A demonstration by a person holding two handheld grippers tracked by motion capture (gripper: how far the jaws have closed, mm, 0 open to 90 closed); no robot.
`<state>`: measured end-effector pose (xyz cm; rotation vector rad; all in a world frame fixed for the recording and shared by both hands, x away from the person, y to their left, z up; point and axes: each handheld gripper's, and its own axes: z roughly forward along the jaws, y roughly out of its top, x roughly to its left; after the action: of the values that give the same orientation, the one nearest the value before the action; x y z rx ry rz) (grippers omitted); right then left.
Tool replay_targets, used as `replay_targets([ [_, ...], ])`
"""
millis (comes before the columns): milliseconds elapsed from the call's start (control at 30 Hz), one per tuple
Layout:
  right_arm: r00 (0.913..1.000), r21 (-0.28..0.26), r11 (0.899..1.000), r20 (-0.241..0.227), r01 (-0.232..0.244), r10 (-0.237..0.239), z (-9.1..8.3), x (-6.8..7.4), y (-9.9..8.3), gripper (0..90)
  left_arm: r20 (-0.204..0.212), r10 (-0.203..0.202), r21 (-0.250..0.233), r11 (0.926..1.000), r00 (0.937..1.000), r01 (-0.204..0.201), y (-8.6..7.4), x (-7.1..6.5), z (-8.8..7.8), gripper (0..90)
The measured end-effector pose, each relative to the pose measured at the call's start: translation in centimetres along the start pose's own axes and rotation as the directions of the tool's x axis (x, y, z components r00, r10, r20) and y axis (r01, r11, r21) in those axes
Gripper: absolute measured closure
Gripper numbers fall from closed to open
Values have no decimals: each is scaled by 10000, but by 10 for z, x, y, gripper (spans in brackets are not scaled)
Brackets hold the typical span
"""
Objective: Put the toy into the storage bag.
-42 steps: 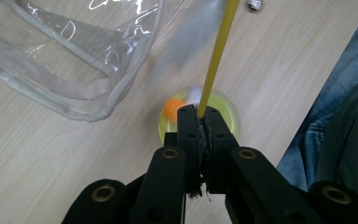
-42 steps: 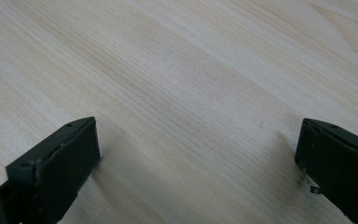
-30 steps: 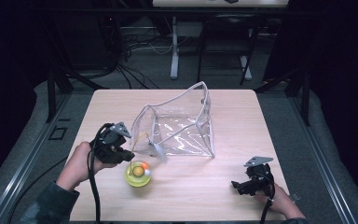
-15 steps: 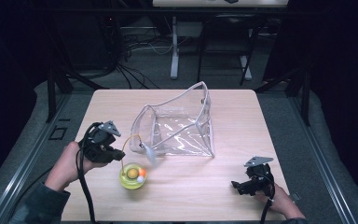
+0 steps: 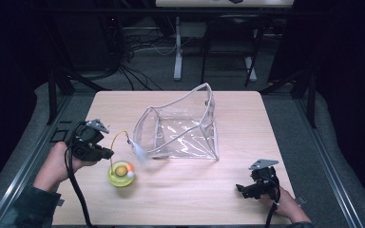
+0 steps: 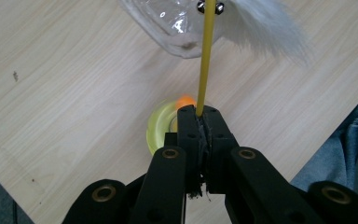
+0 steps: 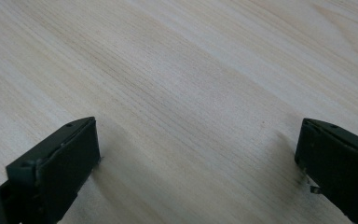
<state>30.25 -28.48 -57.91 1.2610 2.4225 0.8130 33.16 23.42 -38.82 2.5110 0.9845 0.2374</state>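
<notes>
Cat wand toy: yellow wire [image 6: 204,60] clenched in left gripper [image 5: 91,144] fingers, drawn leftward since a second ago, feather [image 5: 139,153] beside clear pouch [image 5: 180,126], base [image 5: 120,173] on worktop [image 5: 190,190]; right gripper [image 5: 259,183] released, idle.

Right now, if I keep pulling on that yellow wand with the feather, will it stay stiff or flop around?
Probably springy, not stiff: the yellow wand arcs from its round base up to the feather. The left gripper is shut on the thin stem, so it may bend further rather than lift the base. The feather looks light and likely to sway.
</notes>
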Motion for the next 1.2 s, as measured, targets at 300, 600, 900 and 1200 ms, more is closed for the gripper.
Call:
replay_targets([
  [300,10000,-7,10000,1,1,-1,0,0,0,0,-190,-414,129,9990,9990,416,-2,20,-5,878],
  [600,10000,-12,10000,3,1,-1,0,0,0,0,-459,-595,193,9980,9972,604,2,35,-13,878],
  [900,10000,-23,10000,0,-4,4,0,0,0,0,-628,-652,287,9973,9959,671,9,45,-14,878],
  [1200,10000,-31,10000,3,-7,7,0,0,0,0,-1011,-1151,105,9931,9882,1168,16,55,-23,878],
])
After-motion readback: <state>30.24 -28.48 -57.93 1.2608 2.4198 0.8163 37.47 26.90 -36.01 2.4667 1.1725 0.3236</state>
